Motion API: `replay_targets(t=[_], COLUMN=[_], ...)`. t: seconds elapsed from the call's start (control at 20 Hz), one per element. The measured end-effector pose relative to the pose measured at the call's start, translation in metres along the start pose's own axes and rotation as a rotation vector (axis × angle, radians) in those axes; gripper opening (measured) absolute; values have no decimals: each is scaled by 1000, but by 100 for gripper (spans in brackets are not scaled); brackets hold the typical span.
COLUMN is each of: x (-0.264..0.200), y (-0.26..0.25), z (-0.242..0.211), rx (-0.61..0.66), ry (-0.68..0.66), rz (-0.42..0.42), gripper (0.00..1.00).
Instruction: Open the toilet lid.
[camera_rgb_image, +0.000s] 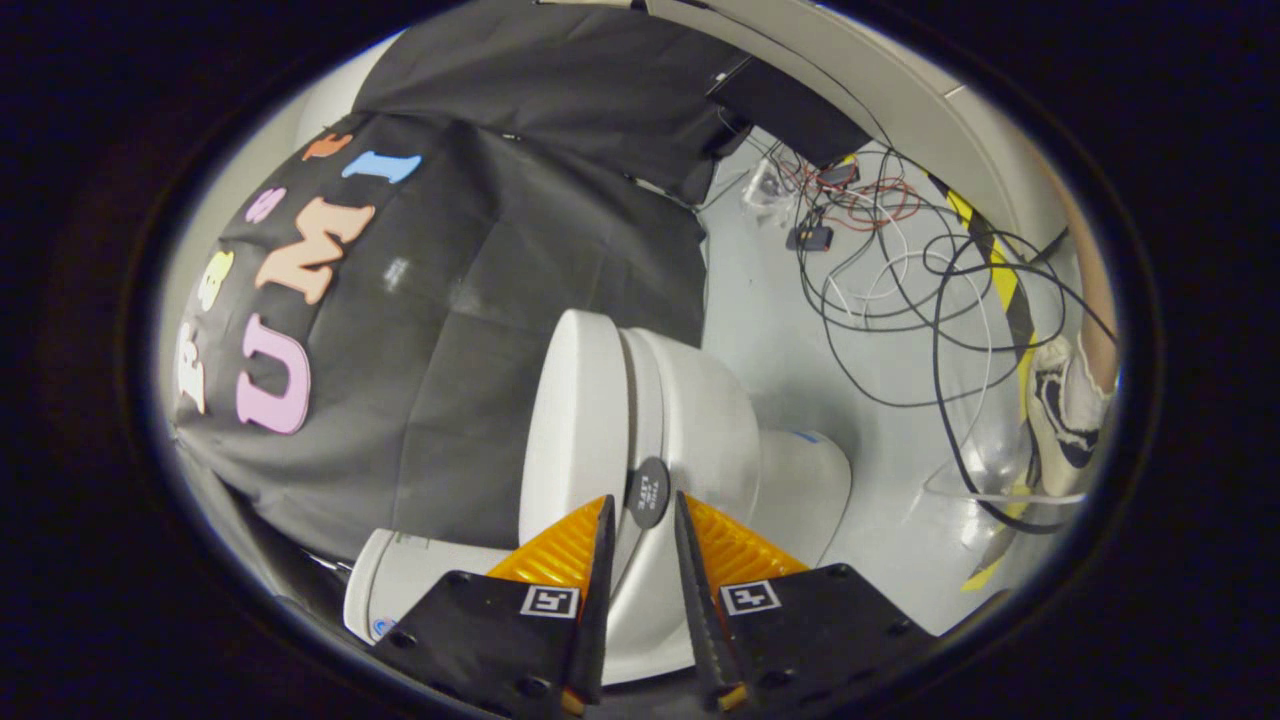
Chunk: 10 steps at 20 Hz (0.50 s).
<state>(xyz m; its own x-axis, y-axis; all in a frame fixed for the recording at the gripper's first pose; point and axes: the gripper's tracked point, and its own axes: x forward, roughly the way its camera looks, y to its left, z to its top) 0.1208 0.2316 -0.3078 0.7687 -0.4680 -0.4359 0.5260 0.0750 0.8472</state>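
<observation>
The toilet lid (578, 420) stands raised off the seat (690, 410), leaning toward the black cloth wall, so the opening looks done. The tool (640, 520) is parted, gripping nothing; a dark round bumper (647, 492) sits just between its fingertips

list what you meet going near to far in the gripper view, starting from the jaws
gripper with open jaws → round black bumper on the toilet lid → toilet bowl → tangled cables on the floor
</observation>
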Motion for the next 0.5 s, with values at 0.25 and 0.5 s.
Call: replay_targets(t=[0.25,0.5], x=[11,19], y=[4,7], z=[7,18], rx=[61,144], ry=[8,-16], rz=[40,78], gripper=[37,37])
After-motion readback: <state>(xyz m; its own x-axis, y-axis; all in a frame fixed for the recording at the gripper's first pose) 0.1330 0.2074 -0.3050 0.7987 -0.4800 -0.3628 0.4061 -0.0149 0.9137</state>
